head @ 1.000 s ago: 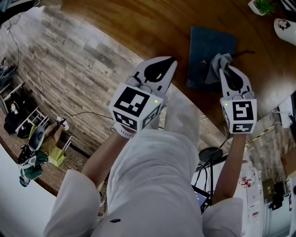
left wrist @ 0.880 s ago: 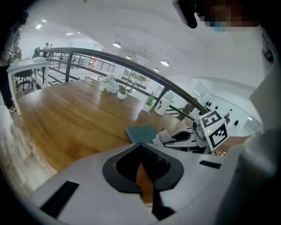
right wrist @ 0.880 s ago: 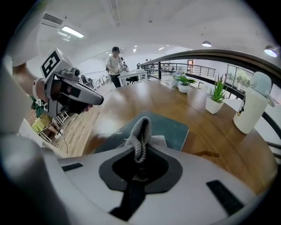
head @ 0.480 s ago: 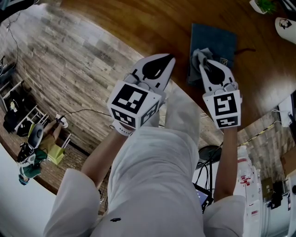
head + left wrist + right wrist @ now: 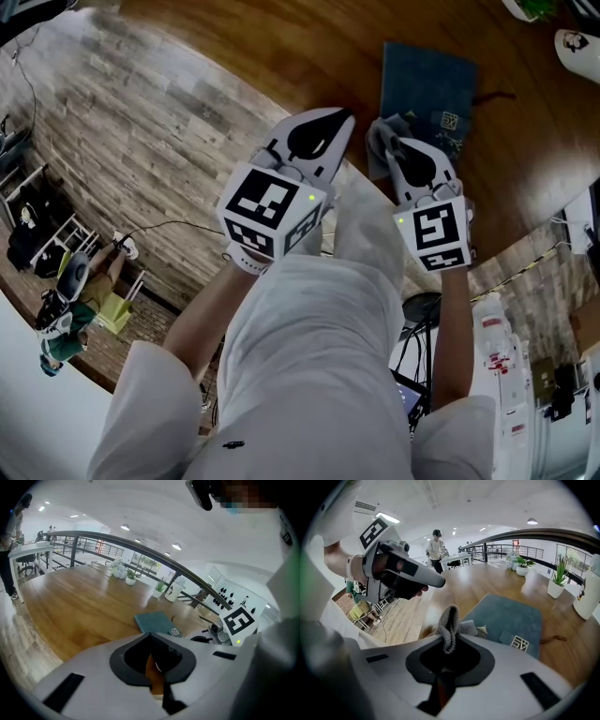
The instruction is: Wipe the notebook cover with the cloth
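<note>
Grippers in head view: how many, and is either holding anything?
2. Left gripper is left of the notebook, shut and empty. Right gripper is at the notebook's near-left corner, shut on the cloth. None hidden.

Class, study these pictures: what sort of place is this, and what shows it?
Probably an open-plan office or studio, perhaps on a mezzanine: a long wooden table carrying potted plants, a dark railing running behind it, and recessed ceiling lights.

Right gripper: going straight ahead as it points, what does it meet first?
Probably the notebook cover, just beyond the cloth pinched in the right gripper; depth is uncertain.
</note>
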